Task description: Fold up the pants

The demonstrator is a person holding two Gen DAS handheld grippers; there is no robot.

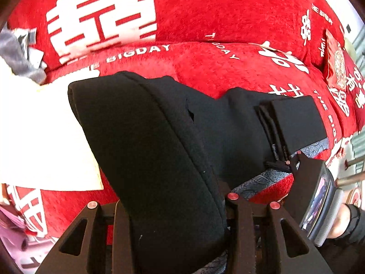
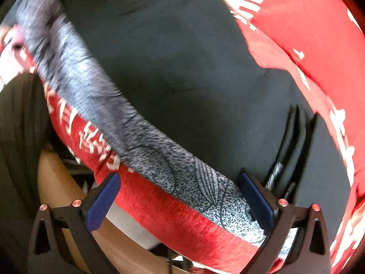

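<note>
Most of both views is filled by the red plush sofa cover printed with white characters [image 1: 205, 22], and on its seat lie the black fabric pants [image 1: 148, 137], already doubled over so that several layered edges stack at the far right end. Under the pants' near edge lies a grey speckled cloth with a dark leaf pattern [image 2: 205, 187], running along the sofa's front.

By my reading a further fold is in hand. The left hand-held gripper [image 1: 173, 205] is clenched on a thick folded band of the pants, lifted from the near edge. The right hand-held gripper [image 2: 180, 196] stands released, jaws wide apart and straddling the sofa's front edge beside the stacked layers, with nothing between them.

Next, the right one likely needs to close on the stacked layers, so both ends can be carried across together without the layers sliding apart.

Around it: a white sheet of cloth or paper [image 1: 45, 137] lies left, touching the pants' side, and a red printed cushion [image 1: 337, 68] sits far right. The grey cloth risks being pinched along with the pants.
</note>
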